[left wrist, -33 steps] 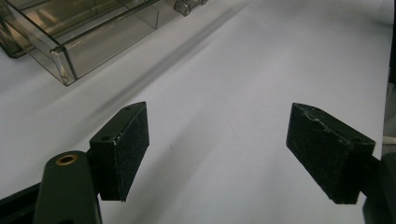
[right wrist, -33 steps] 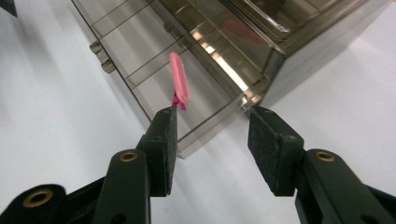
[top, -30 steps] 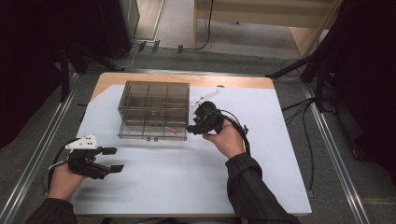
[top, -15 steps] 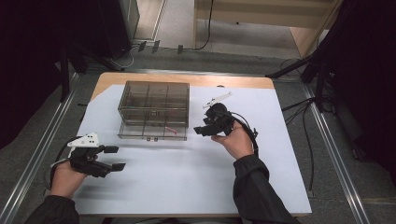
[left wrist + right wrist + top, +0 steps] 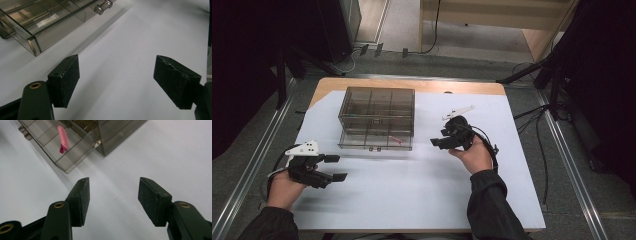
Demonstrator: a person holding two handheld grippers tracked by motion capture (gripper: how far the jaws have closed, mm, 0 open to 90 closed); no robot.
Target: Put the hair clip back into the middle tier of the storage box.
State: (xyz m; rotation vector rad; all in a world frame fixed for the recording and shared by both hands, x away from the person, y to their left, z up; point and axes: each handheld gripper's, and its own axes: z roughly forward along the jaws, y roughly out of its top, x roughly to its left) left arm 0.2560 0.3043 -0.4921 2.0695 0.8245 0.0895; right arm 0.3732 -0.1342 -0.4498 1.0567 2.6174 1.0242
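A smoky see-through drawer box (image 5: 377,117) stands on the white sheet at the table's left middle. A small pink thing (image 5: 394,139) lies in its lower front drawer, and in the right gripper view the pink thing (image 5: 63,139) shows through the drawer's clear wall. My right gripper (image 5: 438,138) hovers to the right of the box, apart from it. Its jaws have just been opening, and nothing is between them (image 5: 113,200). My left gripper (image 5: 339,167) rests at the front left, open and empty (image 5: 116,82), pointing toward the box's front corner (image 5: 33,45).
The white sheet (image 5: 422,200) covers most of the wooden table (image 5: 412,85). Black cables (image 5: 537,130) and stand legs lie off the right edge. Metal rails (image 5: 572,180) run along both sides on the floor. A clear drawer knob (image 5: 102,6) sticks out of the box's front.
My right gripper has drawn away from the box's right front, moving right and a little nearer to me, with its jaws wider. The left gripper has stayed put.
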